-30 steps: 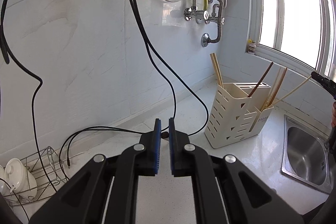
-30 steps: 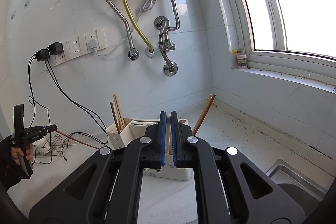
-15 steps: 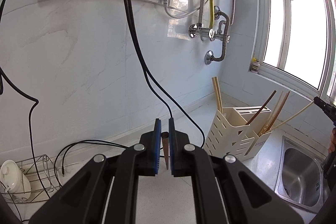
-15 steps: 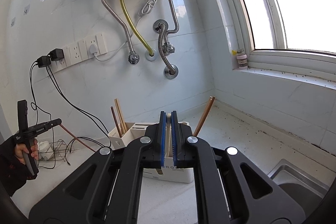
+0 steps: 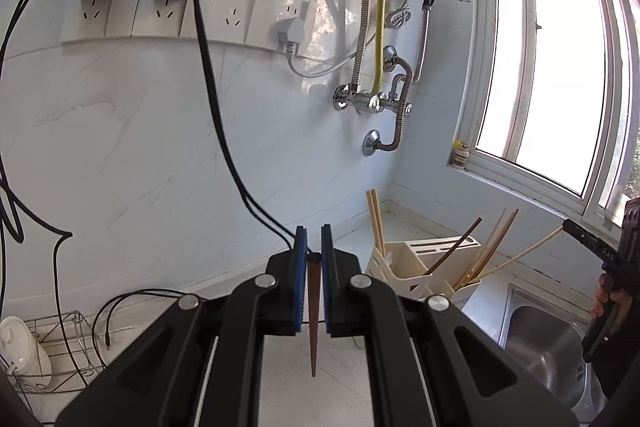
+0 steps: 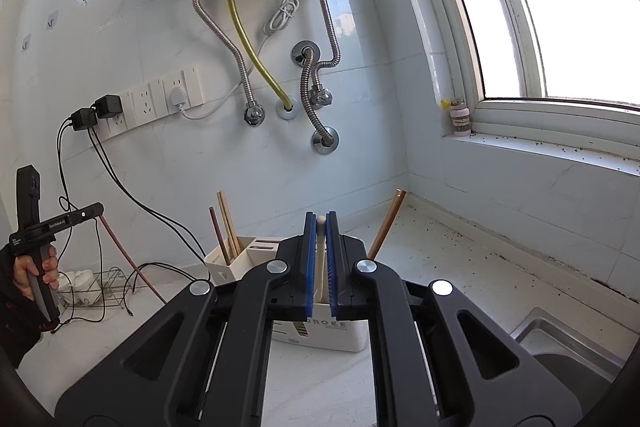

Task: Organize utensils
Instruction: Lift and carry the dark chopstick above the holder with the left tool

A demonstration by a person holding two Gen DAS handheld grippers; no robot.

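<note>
The left gripper (image 5: 311, 239) is clamped on a dark brown chopstick (image 5: 313, 311) that hangs point-down between its blue pads; whether the tip touches the counter (image 5: 320, 399) is hard to tell. To the right and near the wall corner stands the cream utensil holder (image 5: 404, 267) with several chopsticks leaning in its compartments, its lower half hidden by the gripper body. Beyond it, the sink (image 5: 540, 343) is cut off at the frame edge.

The right gripper (image 6: 319, 223) is closed on a pale chopstick (image 6: 320, 259), whose lower end runs down toward the holder (image 6: 248, 259) and is lost behind the fingers. Which compartment it enters cannot be made out. A wire rack (image 6: 108, 291) sits far left, holding blurred white crockery.
</note>
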